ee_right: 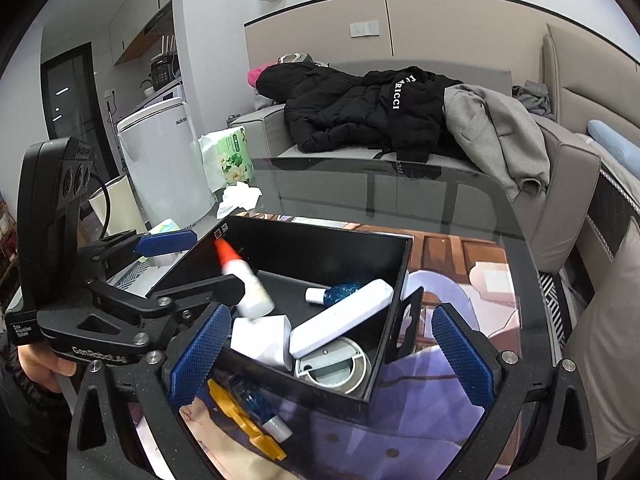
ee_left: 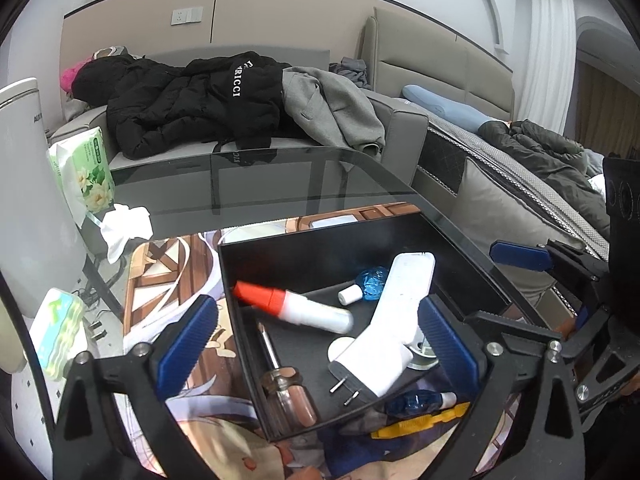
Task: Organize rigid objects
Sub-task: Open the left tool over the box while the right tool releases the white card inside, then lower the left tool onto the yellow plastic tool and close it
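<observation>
A black open box point(ee_left: 320, 240) point(ee_right: 394, 280) stands on the glass table. In it lie a white bottle with an orange cap point(ee_left: 298, 306) point(ee_right: 246, 286), blurred as if moving, a white L-shaped charger point(ee_left: 394, 316) point(ee_right: 340, 320), a small blue bottle point(ee_left: 368, 278) point(ee_right: 338, 293), a screwdriver point(ee_left: 286, 388) and a round metal lid point(ee_right: 332, 366). A second blue bottle point(ee_left: 420, 402) point(ee_right: 256, 406) and a yellow tool point(ee_left: 420, 424) point(ee_right: 244, 426) lie outside the box's near wall. My left gripper point(ee_left: 318, 350) is open and empty above the box. My right gripper point(ee_right: 330, 350) is open and empty over the box's near corner.
A tissue pack point(ee_left: 86, 170) point(ee_right: 234, 156) and crumpled tissue point(ee_left: 124, 228) point(ee_right: 238, 198) sit at the table's far left. A sofa with a black jacket point(ee_left: 192, 100) point(ee_right: 360, 108) stands behind. A white appliance point(ee_right: 164, 160) stands left; a bed point(ee_left: 520, 152) right.
</observation>
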### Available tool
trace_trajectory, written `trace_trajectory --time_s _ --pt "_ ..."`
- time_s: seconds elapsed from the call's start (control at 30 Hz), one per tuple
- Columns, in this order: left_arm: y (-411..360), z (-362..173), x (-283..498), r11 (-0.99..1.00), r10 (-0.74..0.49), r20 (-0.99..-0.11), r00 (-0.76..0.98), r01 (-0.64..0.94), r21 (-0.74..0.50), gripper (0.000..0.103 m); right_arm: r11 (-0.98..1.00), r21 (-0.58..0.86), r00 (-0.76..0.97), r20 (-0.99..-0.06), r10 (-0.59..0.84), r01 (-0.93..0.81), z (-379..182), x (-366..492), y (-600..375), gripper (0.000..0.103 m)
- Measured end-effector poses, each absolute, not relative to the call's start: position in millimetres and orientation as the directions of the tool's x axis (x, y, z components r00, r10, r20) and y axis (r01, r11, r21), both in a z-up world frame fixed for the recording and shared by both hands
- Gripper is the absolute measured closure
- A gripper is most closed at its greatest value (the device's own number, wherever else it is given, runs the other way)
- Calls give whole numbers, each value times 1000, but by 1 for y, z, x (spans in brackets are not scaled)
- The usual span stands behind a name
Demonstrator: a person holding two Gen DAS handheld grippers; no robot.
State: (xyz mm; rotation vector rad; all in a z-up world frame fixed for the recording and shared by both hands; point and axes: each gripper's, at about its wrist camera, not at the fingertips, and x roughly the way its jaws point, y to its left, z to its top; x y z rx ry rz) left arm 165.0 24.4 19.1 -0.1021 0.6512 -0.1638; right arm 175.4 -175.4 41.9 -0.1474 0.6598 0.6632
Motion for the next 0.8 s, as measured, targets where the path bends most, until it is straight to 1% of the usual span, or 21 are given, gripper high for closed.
trace_trajectory --time_s 0.1,0.57,0.8 --pt "26 18 162 979 -195 -599 777 118 -165 0 788 64 604 -605 519 -612 45 170 -182 1" --pt "21 18 137 982 -182 -603 777 118 -144 0 859 70 636 -643 427 -507 33 159 -206 1" --pt "19 14 130 985 -172 -618 767 113 -134 0 866 54 638 -654 407 -497 29 152 -206 1"
